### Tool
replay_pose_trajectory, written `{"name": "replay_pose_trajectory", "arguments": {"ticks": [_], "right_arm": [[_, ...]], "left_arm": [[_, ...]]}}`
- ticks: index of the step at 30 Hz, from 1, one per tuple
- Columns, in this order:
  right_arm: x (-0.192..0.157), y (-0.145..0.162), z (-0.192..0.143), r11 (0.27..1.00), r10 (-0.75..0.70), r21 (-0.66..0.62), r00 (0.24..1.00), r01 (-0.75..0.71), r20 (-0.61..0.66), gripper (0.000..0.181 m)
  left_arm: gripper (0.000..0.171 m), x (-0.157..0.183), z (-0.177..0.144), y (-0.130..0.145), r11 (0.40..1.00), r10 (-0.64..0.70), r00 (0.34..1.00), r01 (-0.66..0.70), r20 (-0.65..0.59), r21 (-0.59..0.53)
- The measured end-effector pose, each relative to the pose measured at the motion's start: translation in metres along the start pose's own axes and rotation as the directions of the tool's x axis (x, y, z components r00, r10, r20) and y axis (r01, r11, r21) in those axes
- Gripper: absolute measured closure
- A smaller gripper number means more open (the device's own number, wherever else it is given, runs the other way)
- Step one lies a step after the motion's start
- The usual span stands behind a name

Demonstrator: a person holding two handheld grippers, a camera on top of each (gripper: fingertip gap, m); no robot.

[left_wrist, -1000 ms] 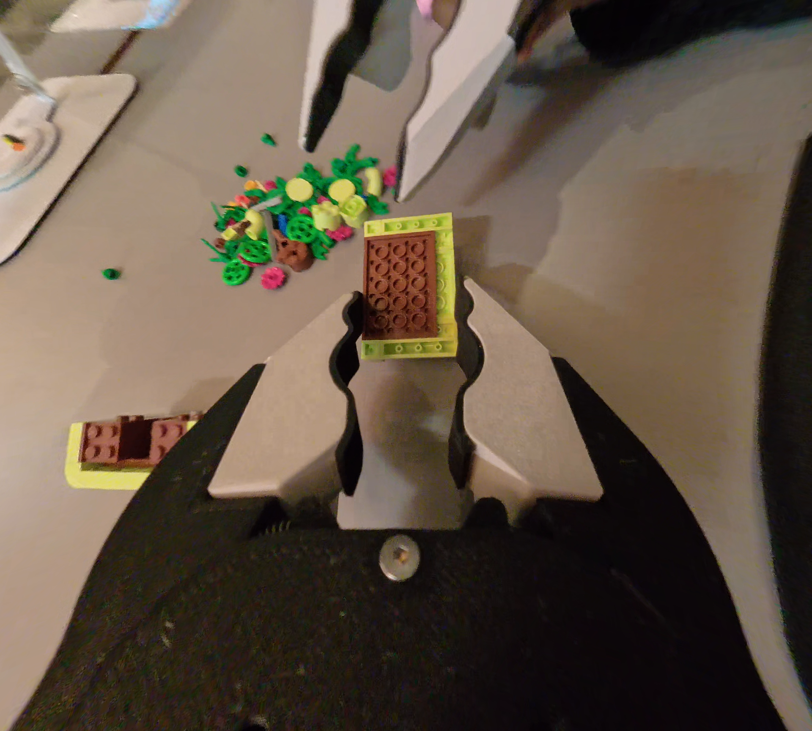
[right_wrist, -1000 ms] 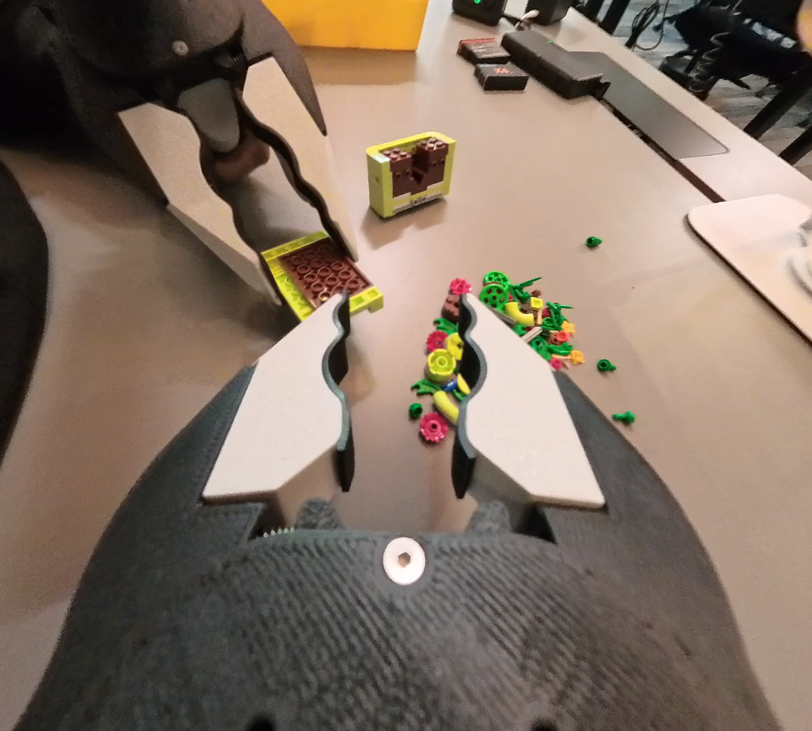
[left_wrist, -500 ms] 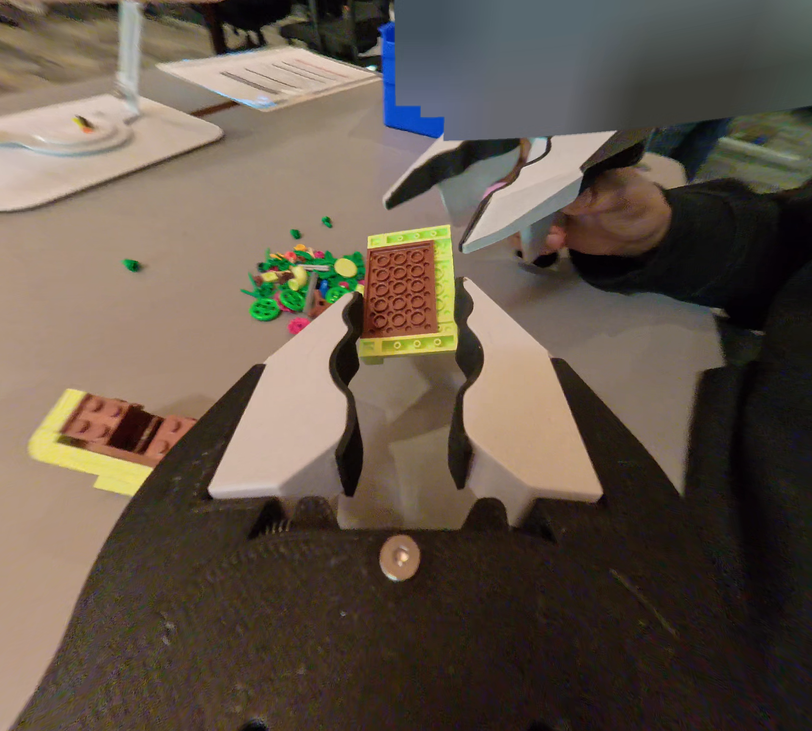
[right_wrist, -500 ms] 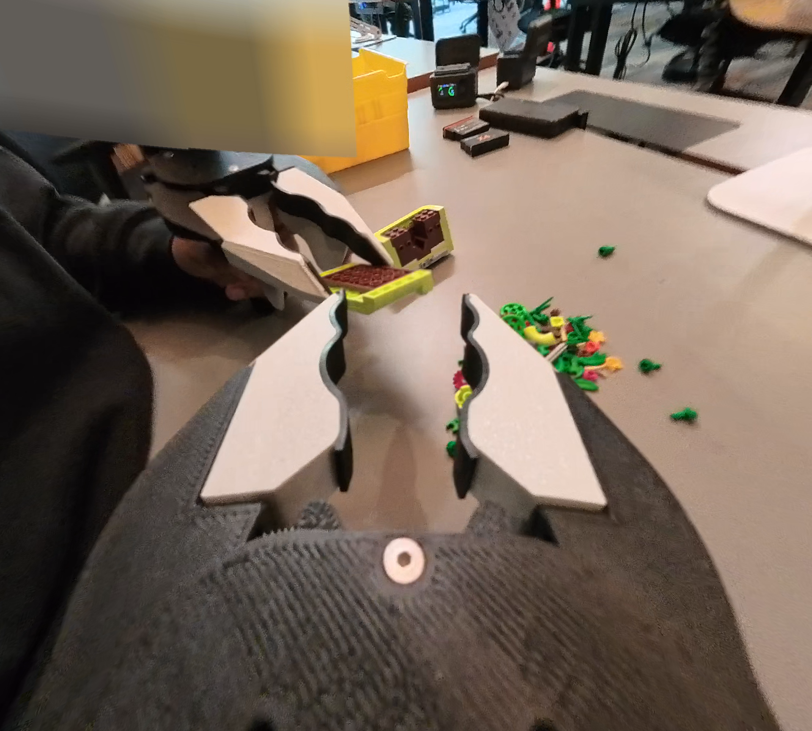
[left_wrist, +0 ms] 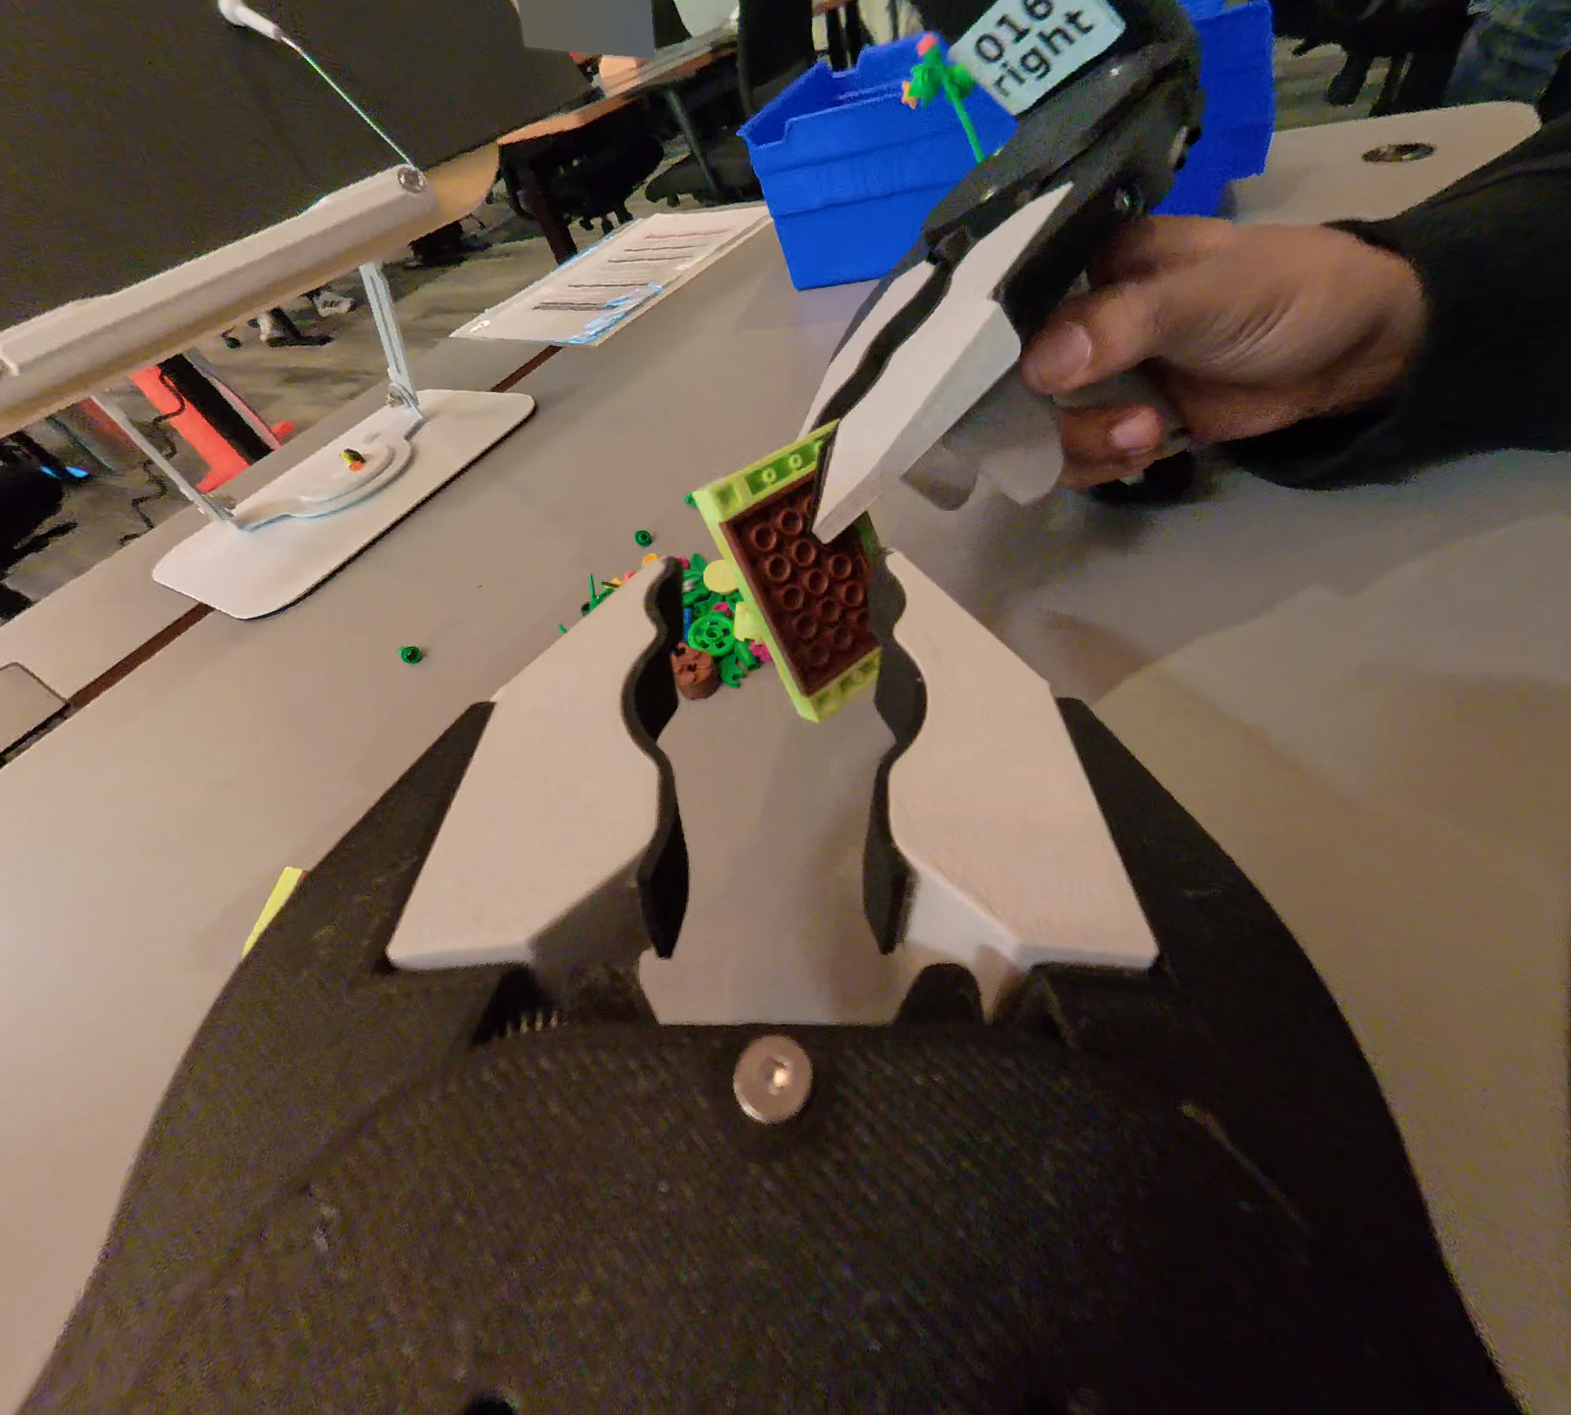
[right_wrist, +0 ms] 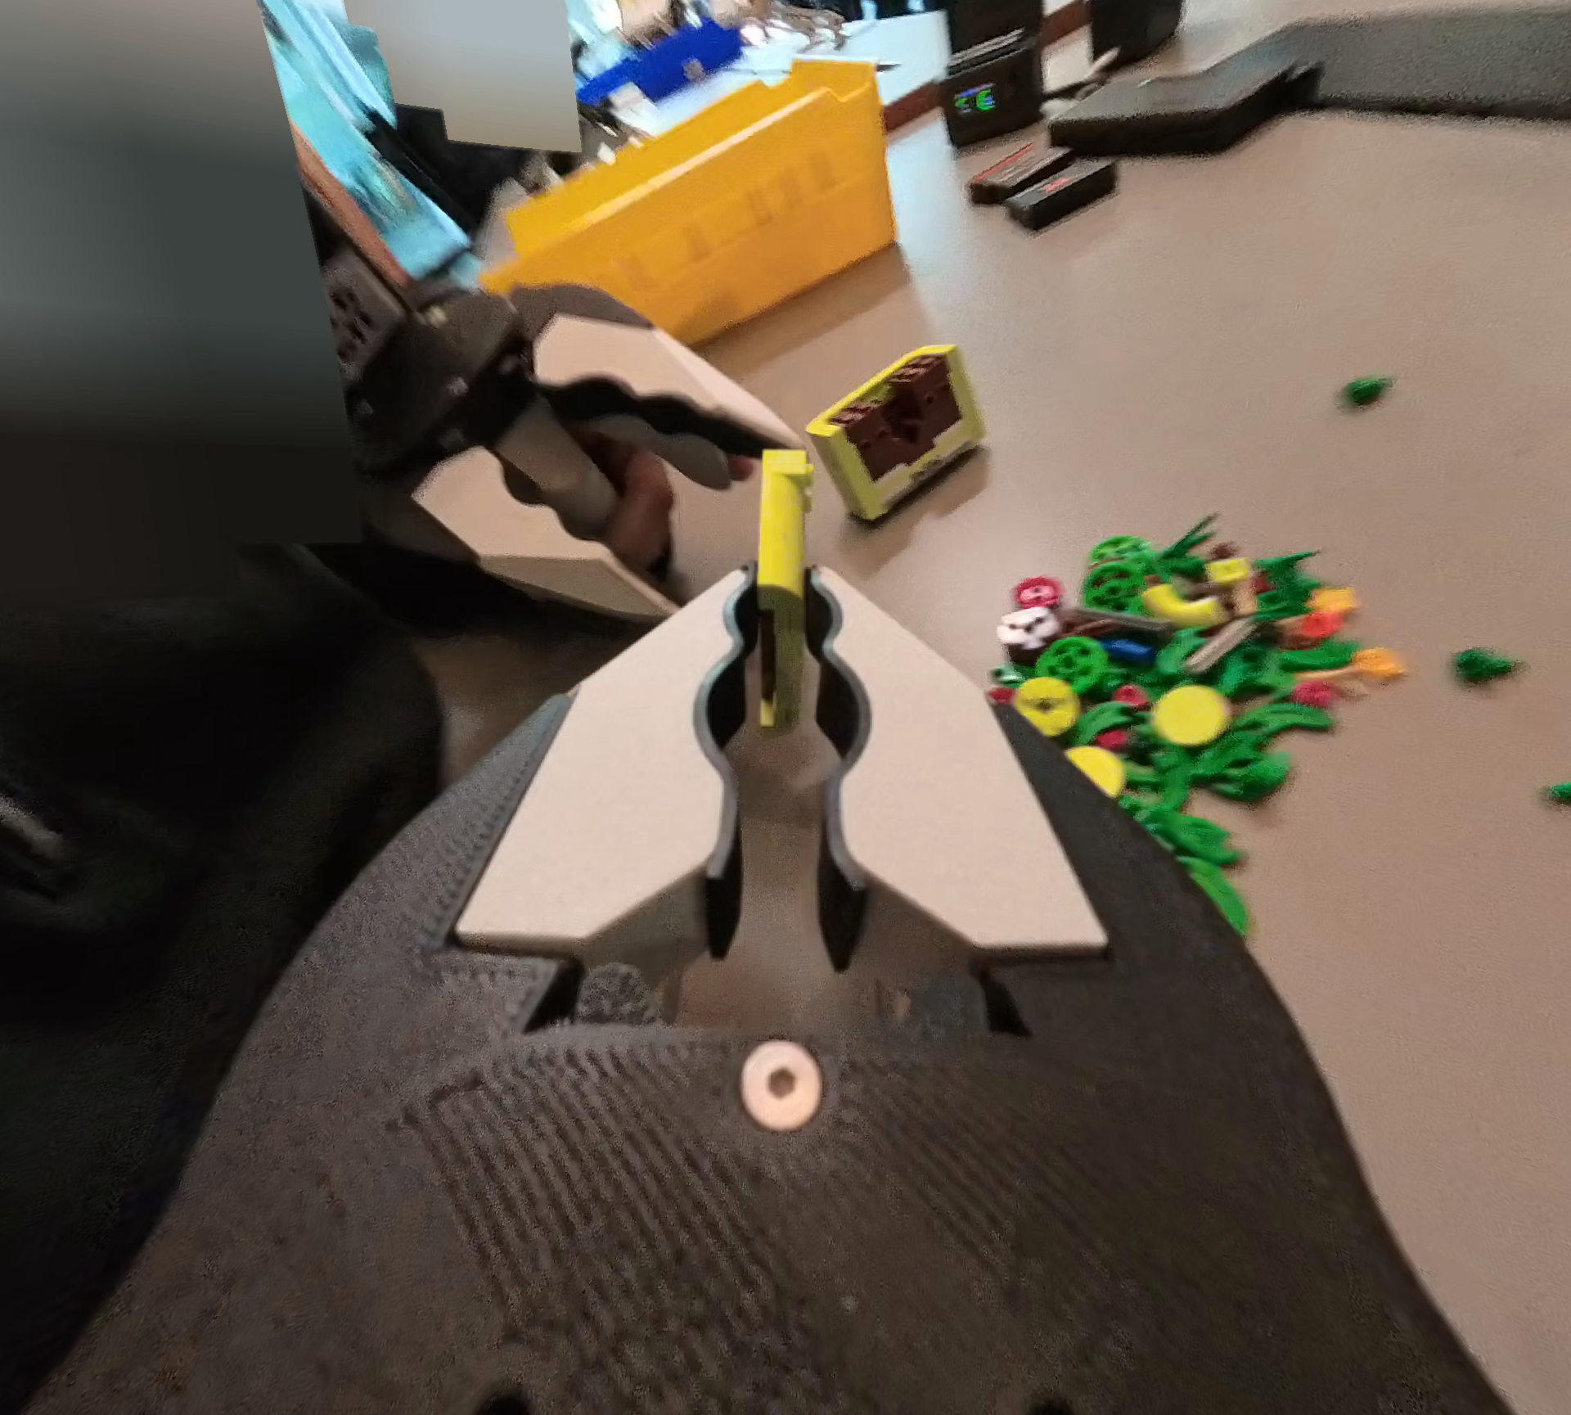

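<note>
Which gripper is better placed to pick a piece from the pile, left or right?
Left, probably. The left gripper has open, empty jaws pointing at the pile just beyond them. The right gripper is shut on the plate, so it is occupied.

A grey table (right_wrist: 1190, 320) carries everything. A heap of small green, yellow and pink brick pieces (right_wrist: 1182, 660) lies near its middle, with stray green bits (right_wrist: 1483, 666) to its right. Farther off lies a lime-and-brown brick block (right_wrist: 897, 430), tilted. At the far side stand a yellow bin (right_wrist: 714, 201), a blue bin (left_wrist: 859, 184), a white lamp base (left_wrist: 340, 490) and a printed sheet (left_wrist: 612, 277).
</note>
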State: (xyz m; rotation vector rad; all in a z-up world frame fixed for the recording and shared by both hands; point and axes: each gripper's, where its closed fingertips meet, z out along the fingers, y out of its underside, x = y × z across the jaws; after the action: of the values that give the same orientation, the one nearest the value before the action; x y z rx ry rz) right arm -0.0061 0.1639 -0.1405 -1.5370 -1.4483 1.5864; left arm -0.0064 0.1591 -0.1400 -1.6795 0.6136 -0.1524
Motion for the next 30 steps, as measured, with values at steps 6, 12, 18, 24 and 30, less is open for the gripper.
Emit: {"name": "replay_pose_trajectory", "arguments": {"ticks": [6,12,18,24,30], "right_arm": [[0.005,0.011,0.002,0.830,-0.551,-0.230,0.811,0.509,-0.197,0.173],[0.002,0.034,0.011,0.639,-0.755,-0.374,0.641,0.672,-0.139,0.173],[-0.007,0.046,0.016,0.620,-0.758,-0.362,0.651,0.696,-0.045,0.169],[-0.007,0.061,0.020,0.381,-0.901,-0.455,0.434,0.805,0.013,0.164],[-0.002,0.071,0.022,0.313,-0.922,-0.507,0.384,0.803,0.039,0.157]], "left_arm": [[0.121,0.000,-0.007,-0.003,0.990,-0.135,0.983,0.140,-0.126,0.028],[0.134,0.000,-0.014,0.014,0.979,-0.199,0.956,0.184,-0.217,-0.088],[0.144,0.012,-0.018,0.047,0.961,-0.112,0.956,0.035,-0.270,-0.275],[0.153,0.027,-0.027,0.064,0.927,-0.127,0.926,-0.018,-0.357,-0.375],[0.153,0.032,-0.032,0.071,0.911,-0.151,0.911,-0.023,-0.384,-0.412]]}}
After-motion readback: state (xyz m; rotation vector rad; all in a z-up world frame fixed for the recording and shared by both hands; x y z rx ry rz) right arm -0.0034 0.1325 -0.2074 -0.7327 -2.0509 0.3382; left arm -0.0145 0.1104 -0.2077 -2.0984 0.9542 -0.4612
